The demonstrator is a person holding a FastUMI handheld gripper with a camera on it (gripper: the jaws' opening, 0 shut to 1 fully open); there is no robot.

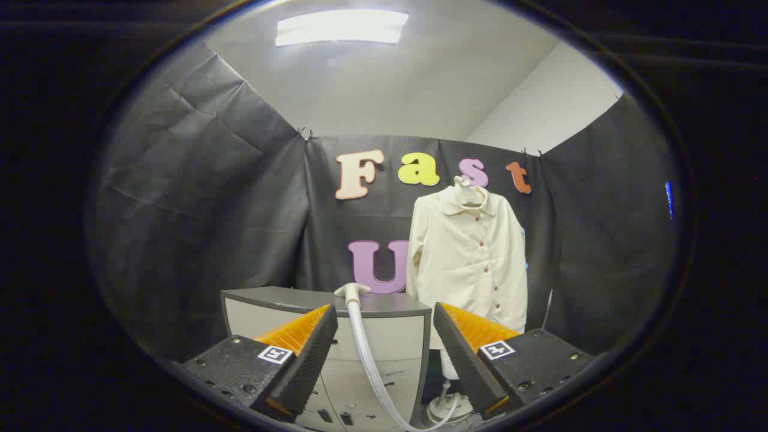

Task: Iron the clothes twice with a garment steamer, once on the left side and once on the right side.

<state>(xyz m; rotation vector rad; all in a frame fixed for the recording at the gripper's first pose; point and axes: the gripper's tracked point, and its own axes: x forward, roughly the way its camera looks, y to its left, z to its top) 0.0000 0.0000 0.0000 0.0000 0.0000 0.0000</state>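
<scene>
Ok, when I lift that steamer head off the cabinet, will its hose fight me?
Probably a little. The steamer head looks small and light, but the hose droops to the floor, so it is likely floppy and will drag. The open gripper is not yet touching either.

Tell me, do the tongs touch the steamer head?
Apart. In the gripper view the open tongs stand short of the steamer head, which lies on the cabinet beyond them.

A cream shirt with small dark red buttons hangs on a white hanger against the black cloth wall. The cabinet has a grey top and pale off-white fronts, and the steamer head and its hose are white. Each finger of the gripper carries a black-and-white square marker.
</scene>
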